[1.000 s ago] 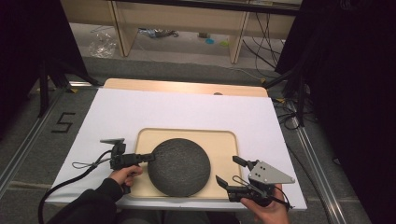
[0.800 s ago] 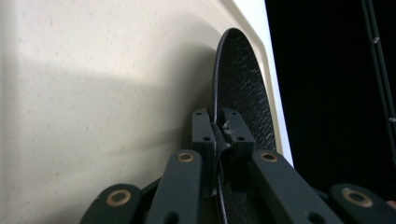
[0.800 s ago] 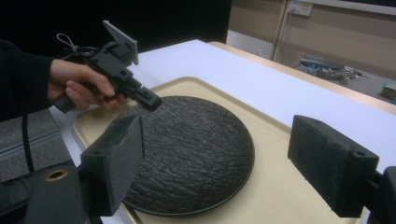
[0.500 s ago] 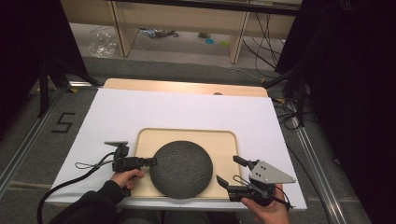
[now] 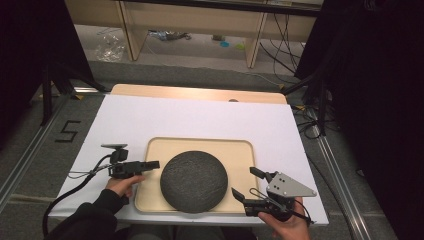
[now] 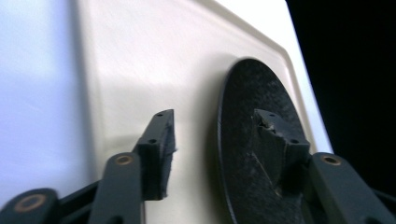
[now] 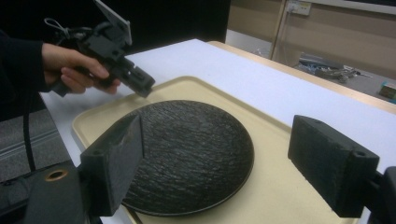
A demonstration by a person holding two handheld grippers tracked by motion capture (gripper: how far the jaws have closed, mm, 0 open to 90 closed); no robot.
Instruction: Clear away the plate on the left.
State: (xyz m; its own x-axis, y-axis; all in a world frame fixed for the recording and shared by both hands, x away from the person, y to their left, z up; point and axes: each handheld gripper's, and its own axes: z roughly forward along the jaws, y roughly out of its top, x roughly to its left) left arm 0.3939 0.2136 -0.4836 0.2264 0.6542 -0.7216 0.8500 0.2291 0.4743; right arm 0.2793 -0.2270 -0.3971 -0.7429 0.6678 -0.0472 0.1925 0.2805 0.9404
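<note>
A dark round stone-textured plate [image 5: 194,181] lies flat in a beige tray [image 5: 235,155] at the table's front. My left gripper [image 5: 152,164] hovers at the plate's left rim. Its jaws have just been opening. In the left gripper view they stand apart [image 6: 215,121] over the plate [image 6: 247,84] and tray [image 6: 163,70]; the rim shows between them, untouched by the pads. My right gripper [image 5: 247,183] rests by the tray's front right corner, wide open [image 7: 219,158]. It faces the plate [image 7: 191,149], with the left gripper [image 7: 144,86] beyond.
A white sheet [image 5: 200,120] covers the table, with a wooden strip [image 5: 200,93] along its far edge. The left gripper's cable [image 5: 75,195] trails off the front left. Black curtains flank both sides. Shelving and loose cables lie on the floor beyond.
The left gripper, shut at the plate's left rim before, has opened and drawn slightly up and away from it. The plate lies still. The right gripper has not moved.
</note>
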